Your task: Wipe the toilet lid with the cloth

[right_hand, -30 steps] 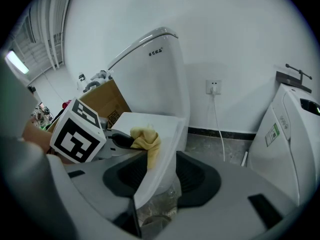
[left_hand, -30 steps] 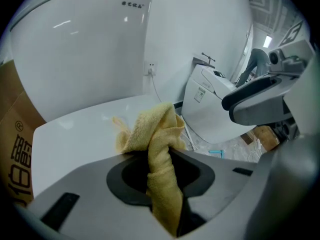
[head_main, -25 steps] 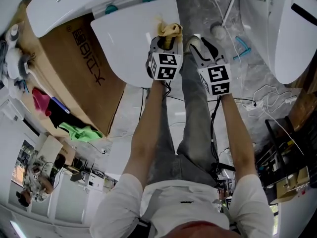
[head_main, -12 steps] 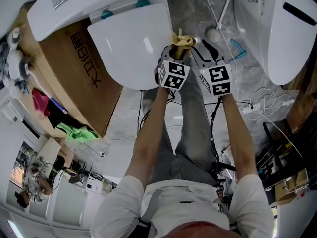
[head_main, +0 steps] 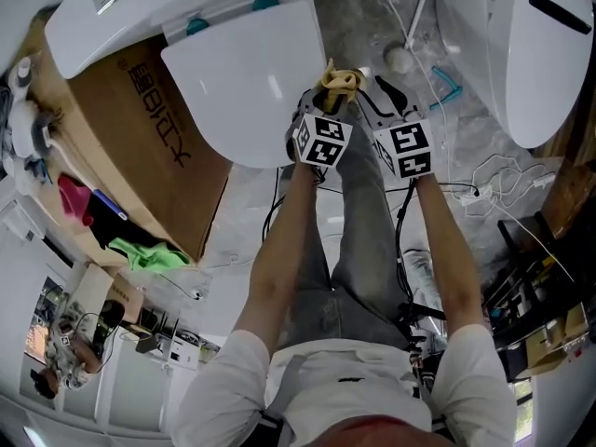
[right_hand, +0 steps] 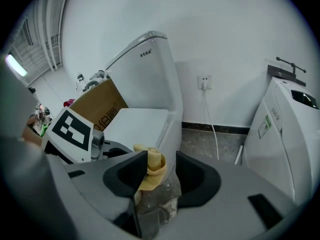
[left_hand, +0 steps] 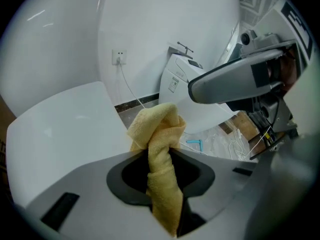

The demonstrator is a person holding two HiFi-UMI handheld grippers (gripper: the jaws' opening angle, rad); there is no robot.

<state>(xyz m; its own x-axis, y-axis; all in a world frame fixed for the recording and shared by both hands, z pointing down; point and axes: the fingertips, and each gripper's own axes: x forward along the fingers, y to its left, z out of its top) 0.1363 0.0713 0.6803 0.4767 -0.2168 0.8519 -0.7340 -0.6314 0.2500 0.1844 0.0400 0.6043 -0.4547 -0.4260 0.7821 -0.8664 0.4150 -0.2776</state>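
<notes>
The white toilet lid point(head_main: 247, 82) lies closed at upper left in the head view. My left gripper point(head_main: 328, 101) hovers at the lid's right front edge, shut on a bunched yellow cloth point(head_main: 337, 80) that sticks up from its jaws. In the left gripper view the cloth point(left_hand: 160, 154) hangs twisted between the jaws, with the lid point(left_hand: 65, 129) to the left. My right gripper point(head_main: 380, 89) is close beside it on the right, over the floor, open. In the right gripper view the cloth point(right_hand: 150, 169) shows against the left jaw, with a gap to the other.
A cardboard box point(head_main: 140, 128) stands left of the toilet, below its cistern point(head_main: 121, 7). A second white toilet point(head_main: 521, 54) is at the right. Cables point(head_main: 484, 189) and a blue piece point(head_main: 447, 87) lie on the grey floor. A wall socket point(right_hand: 204, 82) is behind.
My left gripper has slid right and toward me with the cloth, from over the lid to its right front edge, closing up on the right gripper. The right gripper has barely moved.
</notes>
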